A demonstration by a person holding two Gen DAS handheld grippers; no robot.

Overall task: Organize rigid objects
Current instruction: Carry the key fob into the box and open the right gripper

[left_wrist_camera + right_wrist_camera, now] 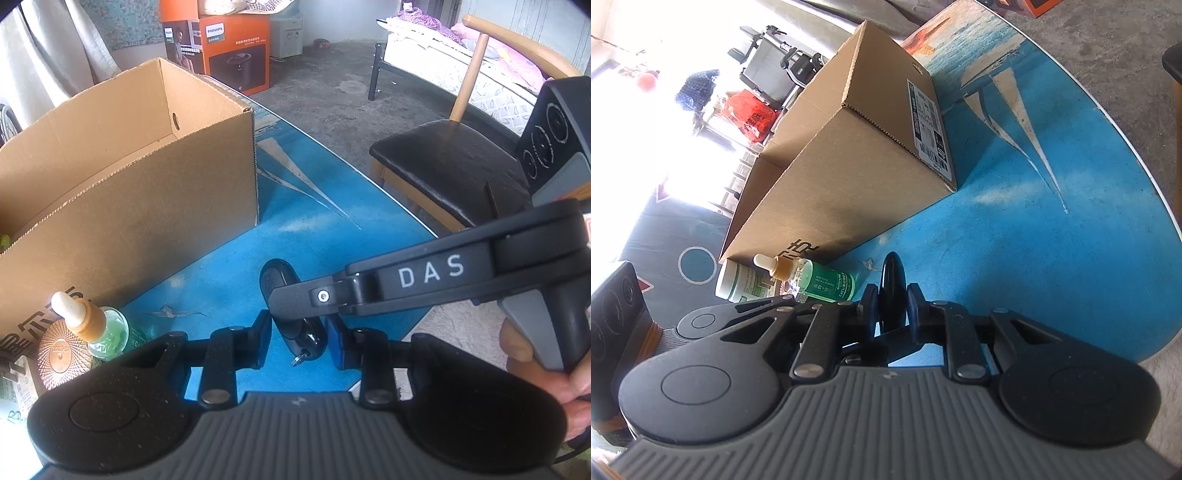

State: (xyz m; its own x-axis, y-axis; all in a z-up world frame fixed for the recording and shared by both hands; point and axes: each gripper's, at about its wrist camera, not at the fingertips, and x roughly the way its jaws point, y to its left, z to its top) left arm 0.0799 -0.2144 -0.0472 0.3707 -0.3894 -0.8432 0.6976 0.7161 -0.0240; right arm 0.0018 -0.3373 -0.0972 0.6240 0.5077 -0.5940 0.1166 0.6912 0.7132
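A glossy black oval key fob (pixel 275 273) with a small metal ring at its near end is held above the blue table. My right gripper (pixel 892 301) is shut on the key fob (pixel 894 273), which stands edge-on between its blue pads. In the left wrist view the right gripper (pixel 295 306) reaches in from the right and covers the fob's middle. My left gripper (pixel 301 341) is open, its pads on either side of the fob's near end without pressing it. An open cardboard box (pixel 122 166) stands at left; it also shows in the right wrist view (pixel 849 177).
A green dropper bottle (pixel 99 325) and a copper ribbed lid (pixel 62 354) sit by the box's near corner. The bottle (pixel 816 278) lies beside a white jar (pixel 746 282). A black-seated wooden chair (pixel 443 166) stands past the round table's edge (pixel 388 192).
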